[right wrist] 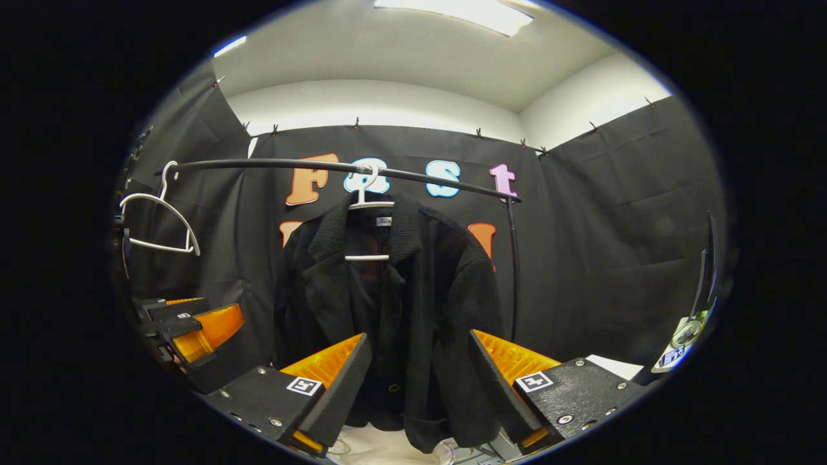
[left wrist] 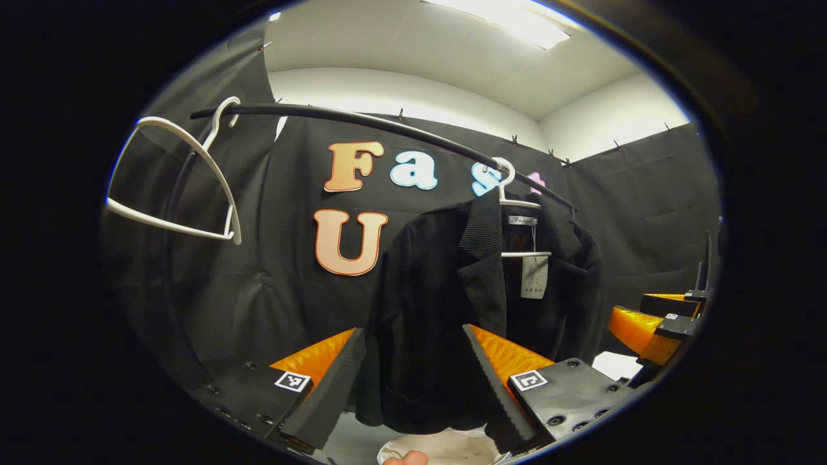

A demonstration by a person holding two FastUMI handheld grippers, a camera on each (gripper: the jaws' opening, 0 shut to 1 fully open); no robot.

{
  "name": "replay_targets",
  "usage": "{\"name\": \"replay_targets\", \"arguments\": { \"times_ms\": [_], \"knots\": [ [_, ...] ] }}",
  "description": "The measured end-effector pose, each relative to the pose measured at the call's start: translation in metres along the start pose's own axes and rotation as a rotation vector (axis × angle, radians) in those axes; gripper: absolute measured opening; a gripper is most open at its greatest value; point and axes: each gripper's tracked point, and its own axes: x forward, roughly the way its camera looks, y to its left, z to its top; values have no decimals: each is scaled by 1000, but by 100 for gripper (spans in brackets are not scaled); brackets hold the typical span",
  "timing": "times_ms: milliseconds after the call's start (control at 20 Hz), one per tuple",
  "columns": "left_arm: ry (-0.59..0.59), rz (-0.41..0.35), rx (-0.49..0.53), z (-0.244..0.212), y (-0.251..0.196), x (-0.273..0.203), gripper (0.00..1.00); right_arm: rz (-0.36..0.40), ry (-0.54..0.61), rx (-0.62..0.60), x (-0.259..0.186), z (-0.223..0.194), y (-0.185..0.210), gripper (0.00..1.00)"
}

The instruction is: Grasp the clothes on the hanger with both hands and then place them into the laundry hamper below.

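My left gripper [left wrist: 413, 381] and right gripper [right wrist: 420, 387] gape wide; black jacket [right wrist: 387, 310] hangs ahead, spare hanger [left wrist: 187, 181] up-left.

An empty white hanger [left wrist: 174, 187] hangs at the black rail's [left wrist: 387, 129] end — ceiling light [left wrist: 510, 19] above.

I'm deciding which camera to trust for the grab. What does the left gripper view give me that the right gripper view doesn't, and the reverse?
Left gripper view: a paper hang tag at the jacket's collar, and the right tool at the right edge.

Right gripper view: the rail's upright post beside the jacket, and the left tool at the left edge.

Both: the black jacket on its white hanger, a spare empty hanger, the black rail, and each view's own tool open with the jacket's hem between its fingers, not gripped.
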Motion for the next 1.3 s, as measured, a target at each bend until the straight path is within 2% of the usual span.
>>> {"name": "replay_targets", "arguments": {
  "times_ms": [150,200,250,350,550,750,800,900,950,1050,1150,1200,1300],
  "knots": [
    [-13,20,15,5,7,-7,96,12,3,-17,30,-8,13,93],
    [-17,24,13,5,8,-10,100,6,6,-24,42,-11,16,93],
    [-18,25,7,6,9,-13,96,-1,14,-29,54,-13,18,93],
    [-5,25,-10,2,11,-17,96,-38,47,-36,78,-26,17,93],
    [15,56,-24,-4,26,-24,96,-59,82,-9,117,-43,21,93],
    [15,87,-14,-3,42,-29,96,-127,79,-74,138,-51,2,93],
    [12,95,-8,-2,45,-30,93,-139,76,-91,142,-52,-4,93],
    [7,103,1,-1,49,-31,93,-155,73,-115,148,-54,-18,93],
    [4,100,3,0,48,-31,96,-160,71,-114,149,-55,-24,93],
    [-2,89,7,2,46,-29,93,-161,69,-102,152,-56,-35,93],
    [-9,72,14,4,40,-26,96,-161,72,-101,151,-56,-48,84],
    [-12,61,15,6,36,-25,96,-160,75,-103,149,-54,-54,86],
    [-19,29,10,8,24,-23,96,-152,80,-102,147,-54,-60,65]
  ]
}}
